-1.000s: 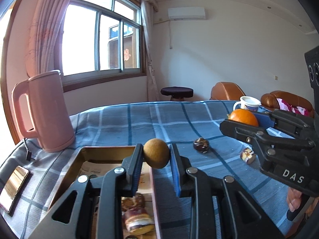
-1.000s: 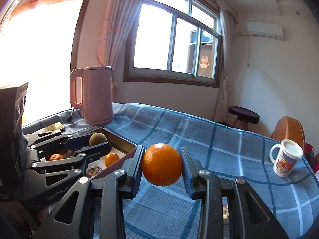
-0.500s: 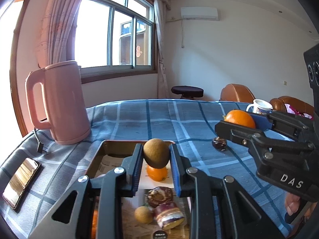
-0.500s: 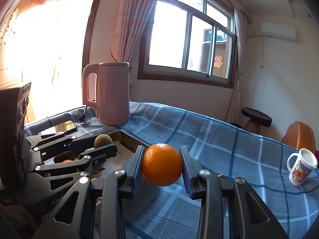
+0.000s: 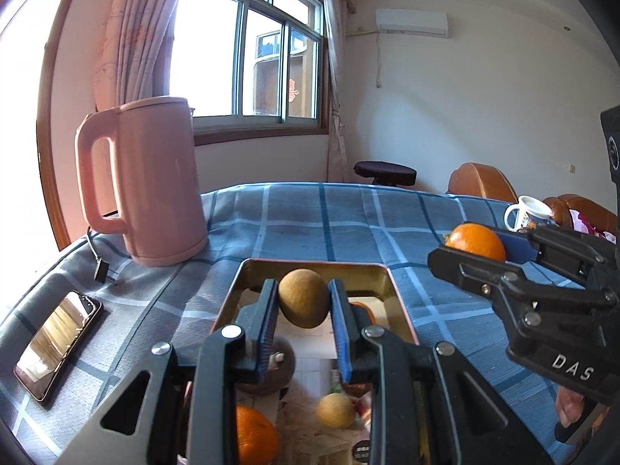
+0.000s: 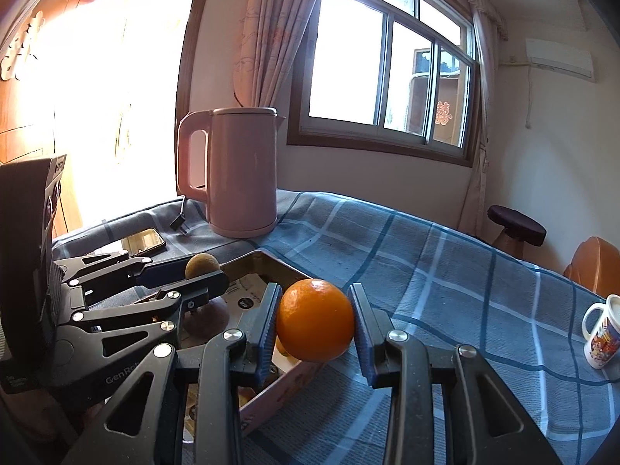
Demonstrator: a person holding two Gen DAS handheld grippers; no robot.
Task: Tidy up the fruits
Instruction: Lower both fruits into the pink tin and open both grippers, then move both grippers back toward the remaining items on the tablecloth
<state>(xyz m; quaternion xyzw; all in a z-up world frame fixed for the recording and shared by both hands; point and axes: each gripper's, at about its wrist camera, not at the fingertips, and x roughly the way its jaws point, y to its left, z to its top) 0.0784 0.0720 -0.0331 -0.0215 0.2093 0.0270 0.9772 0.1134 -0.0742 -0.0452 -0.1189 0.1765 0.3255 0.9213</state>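
Brown fruit: small, round, matt-skinned kiwi (image 5: 303, 297) clamped between the blue pads of the left gripper (image 5: 303, 302), hanging over the far end of the tin (image 5: 399, 298)
Orange: glossy, round orange (image 6: 315, 319) pinched at its widest girth in the right gripper (image 6: 316, 321), poised at the tin's near-right edge, above the blue check cloth (image 6: 445, 271)
Kiwi handling: probably light, with a soft skin that bruises – grip across the middle, gentle squeeze only; fuzz likely gives the pads some bite
Orange handling: likely heavier, firm rind with a little give, waxy enough to slip – pads best kept on the equator, not toward the top or the bottom, or it may squirt out
Tin: shallow metal tray already holding another orange (image 5: 255, 436), a pale round fruit (image 5: 335, 410) and a dark one partly hidden under the fingers
Free room: paper-lined patch at the far end of the tin, under the kiwi
Risk: both fruits round, so likely to roll once let go – low release beside a neighbour or the wall should stop that
Nearby: pink kettle (image 5: 147, 178), phone (image 5: 58, 343) and mug (image 6: 602, 333), all well apart from the tin
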